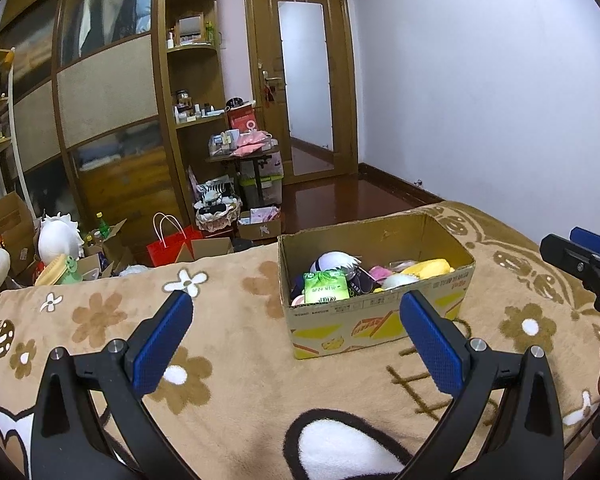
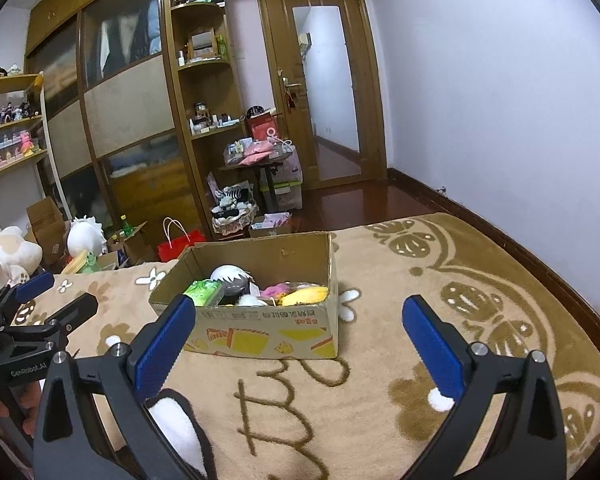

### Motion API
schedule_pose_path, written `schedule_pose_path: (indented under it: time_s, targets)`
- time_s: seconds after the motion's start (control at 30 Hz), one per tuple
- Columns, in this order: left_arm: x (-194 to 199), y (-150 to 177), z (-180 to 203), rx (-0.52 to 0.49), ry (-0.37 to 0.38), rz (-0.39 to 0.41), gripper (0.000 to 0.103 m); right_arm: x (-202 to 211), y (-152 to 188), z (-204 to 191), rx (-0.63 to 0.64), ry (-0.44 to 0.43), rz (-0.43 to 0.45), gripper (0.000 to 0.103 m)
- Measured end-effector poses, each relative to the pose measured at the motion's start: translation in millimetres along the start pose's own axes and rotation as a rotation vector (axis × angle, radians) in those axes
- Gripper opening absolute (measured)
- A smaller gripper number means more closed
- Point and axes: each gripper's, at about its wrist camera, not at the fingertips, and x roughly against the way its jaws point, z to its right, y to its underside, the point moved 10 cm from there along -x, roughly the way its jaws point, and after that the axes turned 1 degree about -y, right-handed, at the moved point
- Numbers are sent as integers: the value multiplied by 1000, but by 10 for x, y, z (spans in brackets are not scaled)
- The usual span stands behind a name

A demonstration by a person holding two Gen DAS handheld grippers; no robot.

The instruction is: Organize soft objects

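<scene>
Brown corrugated cardboard box point(image 1: 374, 304) sits on the beige flower-patterned plush blanket point(image 1: 236, 340), already holding soft toys point(image 1: 384, 274) and a green packet point(image 1: 326, 288). Left gripper point(image 1: 296, 332) and right gripper point(image 2: 300, 332) hover before it, jaws spread wide and empty, probably ready for another item.

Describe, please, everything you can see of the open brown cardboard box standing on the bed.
The open brown cardboard box stands upright on the beige flower-patterned plush blanket, top open with no flaps visible. Its front wall carries yellow printed graphics and a line of text. Inside lie a green packet, a white-haired plush doll, and pink and yellow soft items. Neither gripper touches it.
</scene>
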Motion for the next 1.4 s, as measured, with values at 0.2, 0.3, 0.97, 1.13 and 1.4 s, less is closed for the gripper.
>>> schedule_pose_path:
  time_s: [0.2, 0.3, 0.97, 1.13, 1.4]
  targets:
    - [-59, 44, 9, -10, -3, -14, 102, -64, 43, 9, 6, 8, -17, 103]
    - [-67, 43, -10, -4, -7, -12, 102, -88, 45, 19, 6, 11, -21, 103]
    - [-68, 44, -54, -6, -23, -12, 102, -148, 106, 18, 13, 20, -43, 103]
    - [-65, 59, -45, -3, -20, -14, 102, -150, 106, 19, 12, 20, -43, 103]
    - [-49, 93, -6, -18, -25, -11, 102, -153, 108, 24, 10, 20, -43, 103]
